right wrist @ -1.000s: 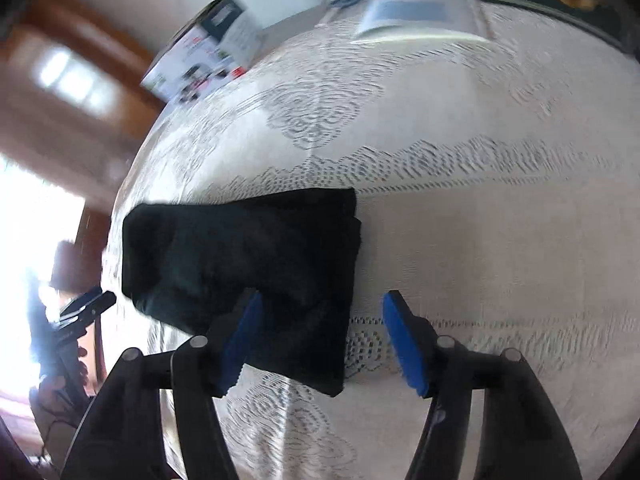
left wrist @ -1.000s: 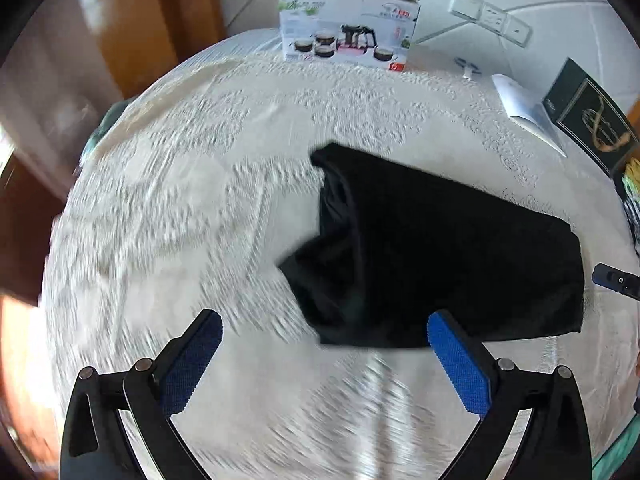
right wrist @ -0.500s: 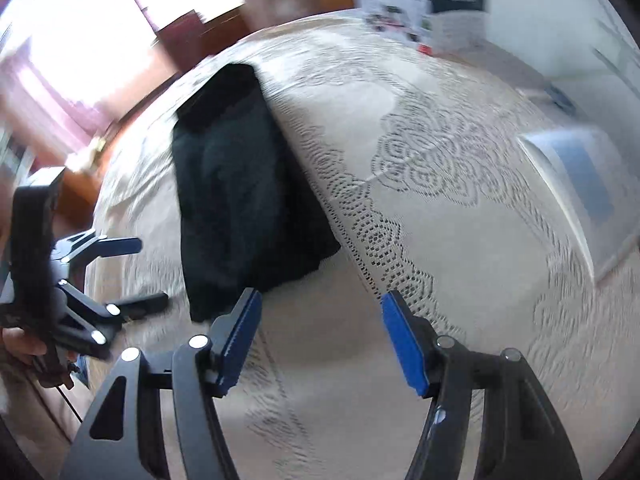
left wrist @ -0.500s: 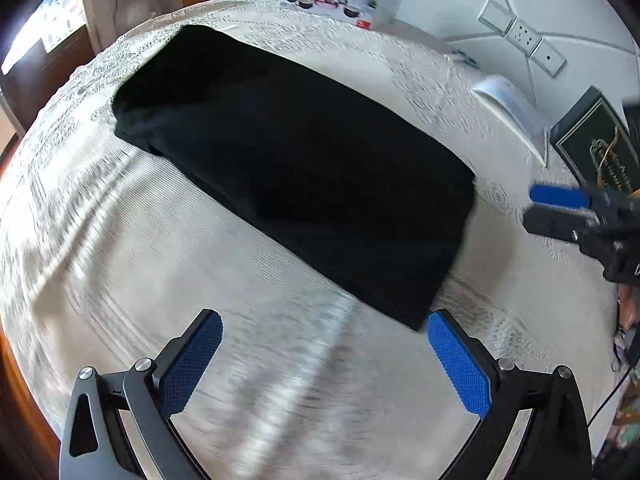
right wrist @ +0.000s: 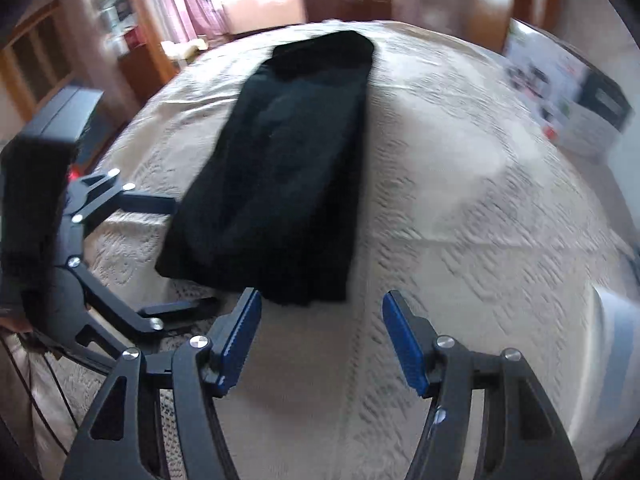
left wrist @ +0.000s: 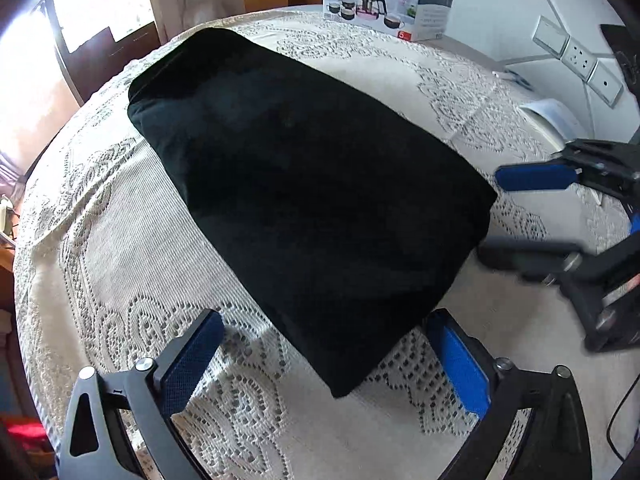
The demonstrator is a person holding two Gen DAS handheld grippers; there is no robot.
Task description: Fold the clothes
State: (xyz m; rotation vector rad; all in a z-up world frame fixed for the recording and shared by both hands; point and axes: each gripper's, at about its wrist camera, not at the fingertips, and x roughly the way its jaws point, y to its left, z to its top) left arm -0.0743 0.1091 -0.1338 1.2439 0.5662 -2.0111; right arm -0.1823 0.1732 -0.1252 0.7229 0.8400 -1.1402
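- on the lace tablecloth (left wrist: 100, 240) lies a black garment (left wrist: 304, 184), folded into a long flat rectangle that runs diagonally from the far left toward the near right in the left wrist view.
- the left gripper (left wrist: 324, 356) hovers over the near corner of the garment; its jaws have just been closing a little yet stand wide apart, with that corner between the two blue pads (left wrist: 192, 360) and neither pad pressing on the cloth.
- the right gripper (right wrist: 320, 336) sits just off the garment's near short edge in its own view, jaws partly apart, only bare tablecloth between them, nothing gripped.
- from the left wrist view the right gripper (left wrist: 532, 216) shows at the right side, one blue-padded finger beside the garment's right corner and the other, blurred, low against the cloth edge; whether it touches the fabric i cannot tell.
- from the right wrist view the left gripper (right wrist: 176, 256) reaches in from the left, its fingers either side of the garment's near left corner.
- a printed tea-set box (left wrist: 388, 2) stands at the far edge of the table, well apart from the garment.
- a white booklet (left wrist: 552, 116) lies near the wall sockets (left wrist: 576, 58) on the right.
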